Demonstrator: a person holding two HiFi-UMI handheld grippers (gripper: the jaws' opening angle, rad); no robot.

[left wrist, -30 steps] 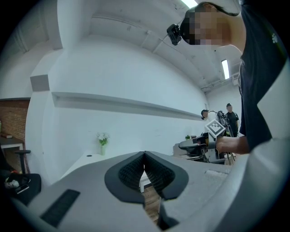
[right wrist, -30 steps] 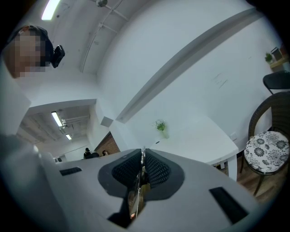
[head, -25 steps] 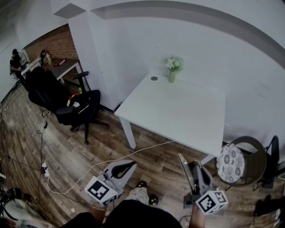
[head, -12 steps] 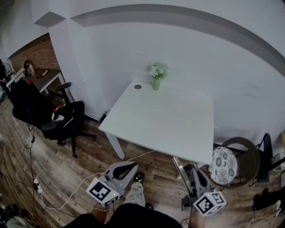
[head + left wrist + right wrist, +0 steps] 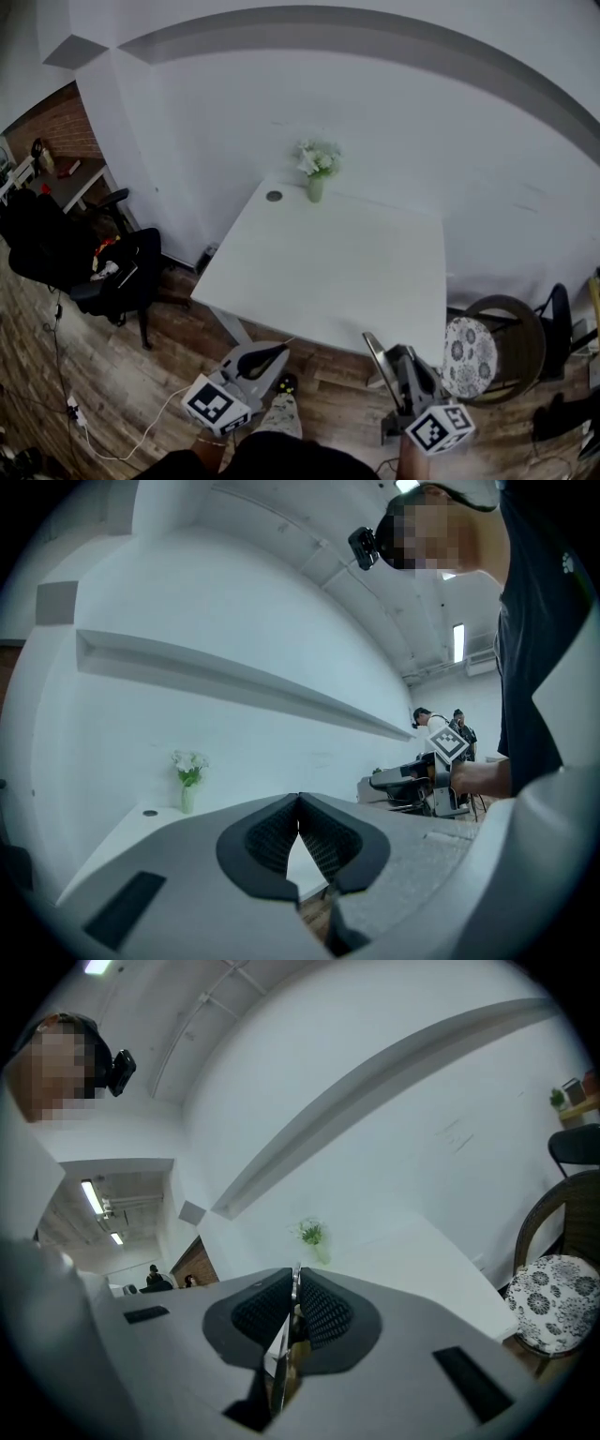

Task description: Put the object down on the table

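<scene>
From the head view, I see the white table (image 5: 347, 272) standing against the wall, a small vase (image 5: 315, 190) near its far edge with white flowers (image 5: 318, 159) and green leaves standing in it, and a round dark disc (image 5: 274, 196) just beside the vase. Below the table's near edge, over the wooden floor, the left gripper (image 5: 274, 351) and the right gripper (image 5: 403, 356) both point toward it. The thin flat object (image 5: 380, 358) sticks up from the right gripper, clear of the tabletop. A chair with a patterned cushion (image 5: 467, 356) stands at the table's right and a black office chair (image 5: 94, 272) is well off to the left. From the left gripper view, the jaws are pressed together at their tips with nothing between them. The vase and its flowers stand upright on the table beyond. From the right gripper view, the jaws pinch the thin flat object edge-on, its lower part running down between the pads. The vase with its flowers stands ahead on the tabletop, and the cushioned chair shows at the right.
</scene>
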